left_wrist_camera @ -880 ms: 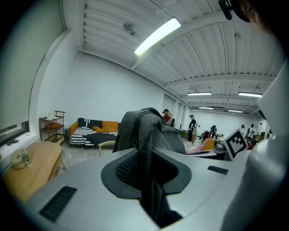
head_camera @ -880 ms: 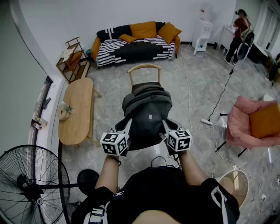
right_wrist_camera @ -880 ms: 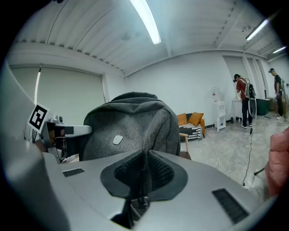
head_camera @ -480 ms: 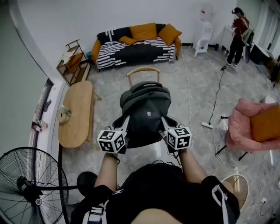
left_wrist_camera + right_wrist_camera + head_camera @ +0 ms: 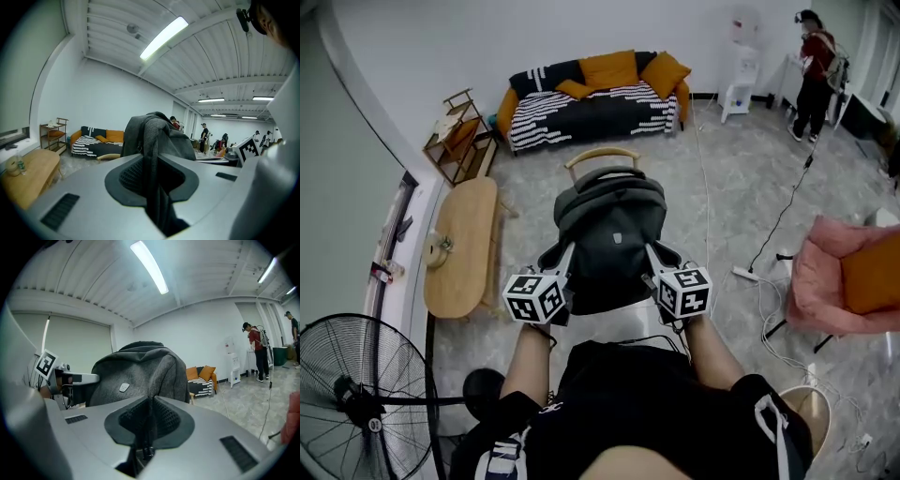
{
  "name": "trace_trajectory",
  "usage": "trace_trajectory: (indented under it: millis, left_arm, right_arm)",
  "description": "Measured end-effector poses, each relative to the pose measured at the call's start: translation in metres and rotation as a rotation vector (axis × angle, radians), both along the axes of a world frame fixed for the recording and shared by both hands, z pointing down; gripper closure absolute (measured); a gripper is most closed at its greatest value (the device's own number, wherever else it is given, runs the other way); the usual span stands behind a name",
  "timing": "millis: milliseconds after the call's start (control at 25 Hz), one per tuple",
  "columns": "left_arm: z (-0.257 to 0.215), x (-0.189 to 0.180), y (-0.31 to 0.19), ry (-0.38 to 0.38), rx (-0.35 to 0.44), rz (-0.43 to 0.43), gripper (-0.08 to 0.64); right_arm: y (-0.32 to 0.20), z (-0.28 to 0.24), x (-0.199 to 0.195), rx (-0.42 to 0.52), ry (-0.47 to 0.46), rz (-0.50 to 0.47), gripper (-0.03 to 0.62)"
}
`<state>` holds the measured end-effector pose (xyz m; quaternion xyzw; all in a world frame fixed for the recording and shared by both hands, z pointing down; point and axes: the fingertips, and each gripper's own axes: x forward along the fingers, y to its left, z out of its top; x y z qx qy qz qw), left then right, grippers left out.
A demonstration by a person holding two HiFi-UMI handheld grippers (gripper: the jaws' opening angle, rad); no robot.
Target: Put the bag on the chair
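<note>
Grey floor (image 5: 727, 178) fills the room, with a fan (image 5: 356, 398) nearest, at 7 o'clock. Just ahead, the left gripper (image 5: 555, 272) and right gripper (image 5: 661, 267) are each clenched on a fold of the bag (image 5: 611, 234), one on each side. The bag hangs between them in the air. Beyond it, at 12 o'clock, only the curved backrest of the chair (image 5: 602, 155) shows. A sofa (image 5: 591, 103) stands far behind.

To do this step well, both grips should probably stay tight and level while the bag travels forward until its base is over the seat. It can then be lowered until the seat takes the weight, with the back leaning on the backrest before either side lets go.

Compared with a moment ago, the bag has moved toward 12 o'clock and now hides the seat.
</note>
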<state>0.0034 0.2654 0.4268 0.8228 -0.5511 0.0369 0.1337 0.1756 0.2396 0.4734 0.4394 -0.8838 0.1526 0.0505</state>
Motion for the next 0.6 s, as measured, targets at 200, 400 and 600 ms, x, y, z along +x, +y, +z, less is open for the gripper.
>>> trace_trajectory:
  millis: [200,400,600]
  left_arm:
    - [0.013,0.017,-0.017,0.013,-0.014,-0.01,0.489]
    - [0.016,0.015,-0.058,0.01,-0.016,-0.007,0.489]
    - [0.027,0.011,-0.114,0.005,-0.023,0.014,0.488]
  right_arm:
    - [-0.02,0.012,0.017,-0.002,0.019,0.005,0.541]
    - [-0.062,0.019,0.014,-0.016,0.033,0.016,0.544]
    - [-0.117,0.03,0.011,-0.032,0.029,0.029,0.545]
